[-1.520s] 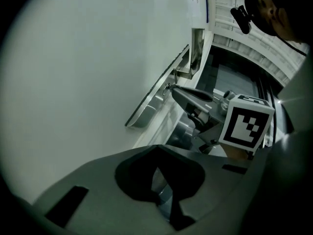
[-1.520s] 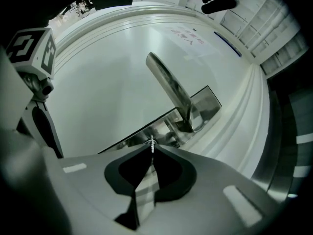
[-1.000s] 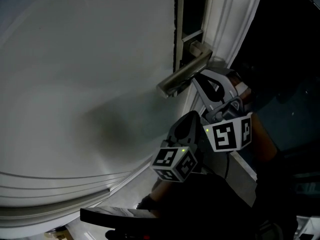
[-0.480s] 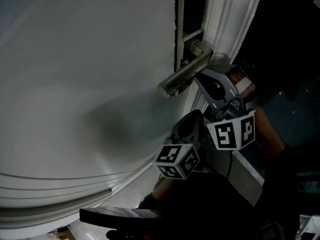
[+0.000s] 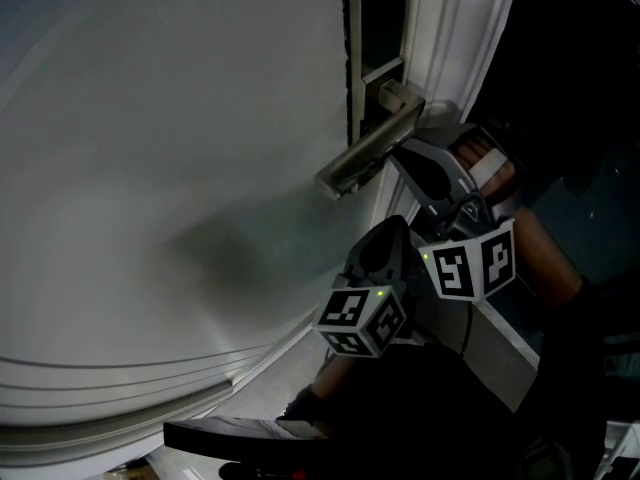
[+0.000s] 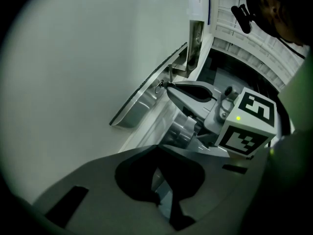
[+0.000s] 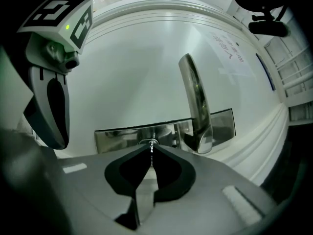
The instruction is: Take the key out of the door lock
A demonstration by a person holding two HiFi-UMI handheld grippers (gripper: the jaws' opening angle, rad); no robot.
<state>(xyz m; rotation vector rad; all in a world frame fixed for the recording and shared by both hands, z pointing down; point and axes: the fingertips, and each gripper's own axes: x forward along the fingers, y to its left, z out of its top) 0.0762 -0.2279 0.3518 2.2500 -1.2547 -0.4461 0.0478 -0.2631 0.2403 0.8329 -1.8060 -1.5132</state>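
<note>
A white door carries a steel lever handle [image 5: 368,155] on a long lock plate [image 7: 127,136]. In the right gripper view, my right gripper [image 7: 150,150] is shut on the small key [image 7: 151,155], and its tips sit right at the keyhole [image 7: 149,142] beside the handle [image 7: 196,104]. Seen from the left gripper view, the right gripper's tip [image 6: 169,85] touches the plate under the handle [image 6: 142,101], with the key [image 6: 160,86] just at its point. My left gripper [image 5: 387,240] hangs lower and off the door, jaws together with nothing between them [image 6: 159,192].
The door's edge and white moulded frame [image 5: 470,48] run just right of the lock. Dark room lies beyond the frame. My left gripper's body [image 7: 49,97] stands close to the left of the right one. A hand [image 5: 480,163] holds the right gripper.
Both grippers have drifted slightly right and up in the head view. The right gripper stays closed at the lock under the handle.
</note>
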